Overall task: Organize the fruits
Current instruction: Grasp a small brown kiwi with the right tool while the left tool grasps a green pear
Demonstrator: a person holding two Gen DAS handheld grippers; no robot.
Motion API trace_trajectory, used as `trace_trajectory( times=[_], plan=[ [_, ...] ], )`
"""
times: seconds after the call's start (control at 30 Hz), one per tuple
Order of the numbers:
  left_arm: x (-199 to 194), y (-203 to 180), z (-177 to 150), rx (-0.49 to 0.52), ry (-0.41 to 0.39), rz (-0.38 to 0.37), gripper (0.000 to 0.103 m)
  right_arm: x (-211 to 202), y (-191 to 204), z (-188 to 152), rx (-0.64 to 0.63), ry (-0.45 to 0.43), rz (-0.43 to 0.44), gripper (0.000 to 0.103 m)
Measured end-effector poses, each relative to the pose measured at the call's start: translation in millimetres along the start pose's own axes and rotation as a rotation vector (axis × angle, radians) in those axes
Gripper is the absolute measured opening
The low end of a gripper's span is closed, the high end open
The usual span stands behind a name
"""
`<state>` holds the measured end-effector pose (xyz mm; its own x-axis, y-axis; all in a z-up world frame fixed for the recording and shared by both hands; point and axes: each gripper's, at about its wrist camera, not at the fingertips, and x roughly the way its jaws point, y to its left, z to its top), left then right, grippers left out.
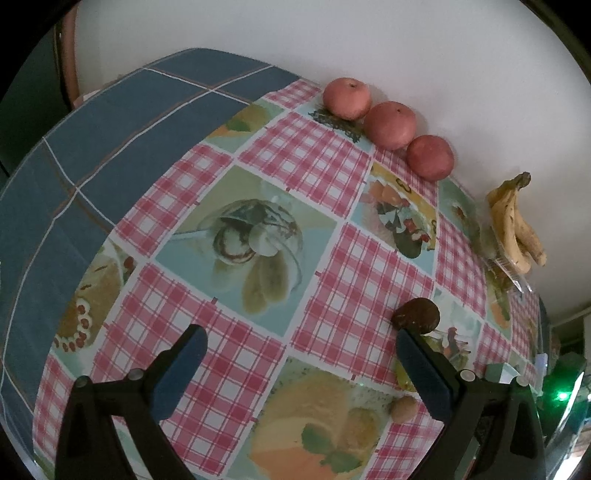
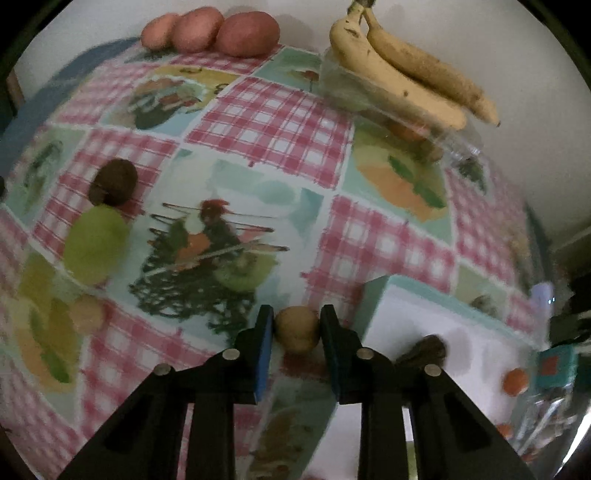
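Observation:
Three red apples (image 1: pixel 389 124) sit in a row against the wall; they also show in the right wrist view (image 2: pixel 247 33). Two bananas (image 2: pixel 410 77) rest on a clear plastic box (image 2: pixel 391 122) and show in the left wrist view (image 1: pixel 515 229). My right gripper (image 2: pixel 296 328) is shut on a small tan fruit (image 2: pixel 297 329) just above the cloth. My left gripper (image 1: pixel 301 343) is open and empty over the cloth. A dark brown kiwi (image 1: pixel 417 315) lies by its right finger; it also shows in the right wrist view (image 2: pixel 114 181), above a green fruit (image 2: pixel 95 243).
A white and teal box (image 2: pixel 443 332) lies at the right with a brown fruit (image 2: pixel 424 350) and small orange fruits (image 2: pixel 514 382) on it. Another small tan fruit (image 1: pixel 403 408) lies near my left gripper. A blue cloth (image 1: pixel 92 155) covers the table's left end.

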<state>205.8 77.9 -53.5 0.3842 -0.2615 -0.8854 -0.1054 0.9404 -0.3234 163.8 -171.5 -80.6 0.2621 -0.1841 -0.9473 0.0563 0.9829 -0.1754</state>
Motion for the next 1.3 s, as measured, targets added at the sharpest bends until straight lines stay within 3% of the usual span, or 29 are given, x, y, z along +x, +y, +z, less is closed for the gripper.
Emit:
trace_trajectory(
  times=[0.1, 0.47, 0.77, 1.07, 1.3],
  plan=[
    [1, 0, 0, -0.001, 0.003, 0.001, 0.103, -1, -4, -2, 0.051, -0.001, 0.068, 0.026],
    [13, -9, -6, 0.015, 0.053, -0.039, 0.103, 2, -20, -12, 0.214, -0.040, 0.112, 0.026],
    [16, -22, -10, 0.053, 0.059, -0.054, 0.103, -2, -25, -21, 0.196, -0.077, 0.129, 0.026],
    [20, -43, -17, 0.088, 0.072, -0.124, 0.103, -1, -30, -22, 0.187, -0.065, 0.154, 0.026],
    [28, -70, -24, 0.151, 0.088, -0.135, 0.102, -3, -32, -23, 0.197, -0.065, 0.170, 0.026]
  ],
)
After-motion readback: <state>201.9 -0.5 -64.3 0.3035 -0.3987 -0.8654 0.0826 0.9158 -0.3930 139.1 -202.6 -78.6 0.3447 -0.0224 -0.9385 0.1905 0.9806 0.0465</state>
